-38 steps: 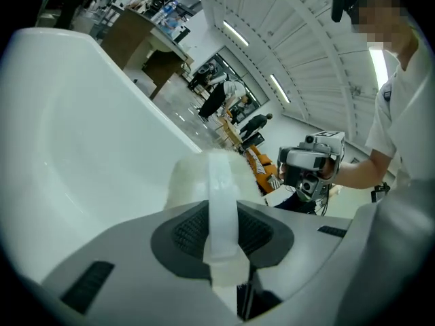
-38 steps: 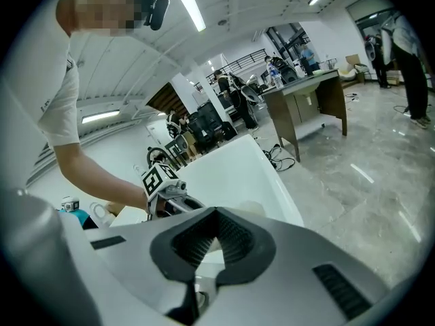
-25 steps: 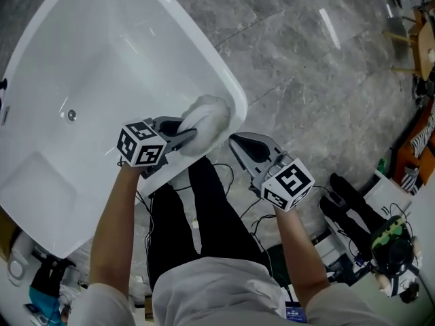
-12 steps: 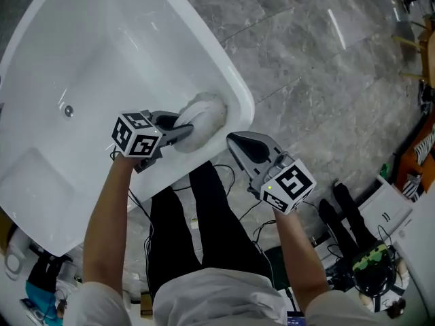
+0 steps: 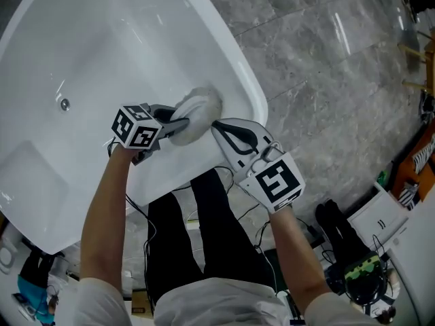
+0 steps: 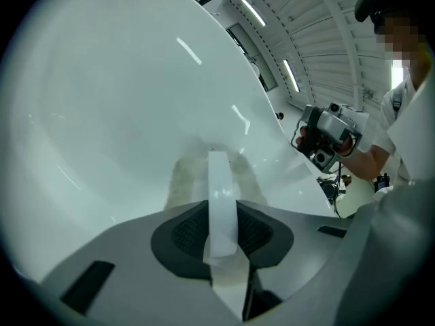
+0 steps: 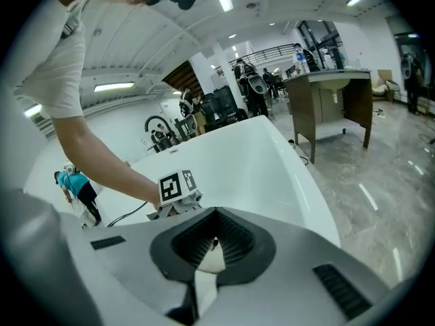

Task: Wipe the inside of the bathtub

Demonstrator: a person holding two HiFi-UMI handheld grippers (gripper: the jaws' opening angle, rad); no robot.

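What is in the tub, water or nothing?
Empty: no water. The tub's white floor and drain lie bare; only the cloth in the left gripper touches its inner wall.

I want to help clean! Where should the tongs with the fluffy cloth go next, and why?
Probably slide the left tongs and cloth down the bathtub wall toward the drain: the cloth sits high, near the rim.

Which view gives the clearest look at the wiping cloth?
The head view: the whole fluffy cloth shows, clamped in the left gripper against the bathtub wall. The left gripper view shows only its edges beside the jaws; in the right gripper view none of it can be made out.
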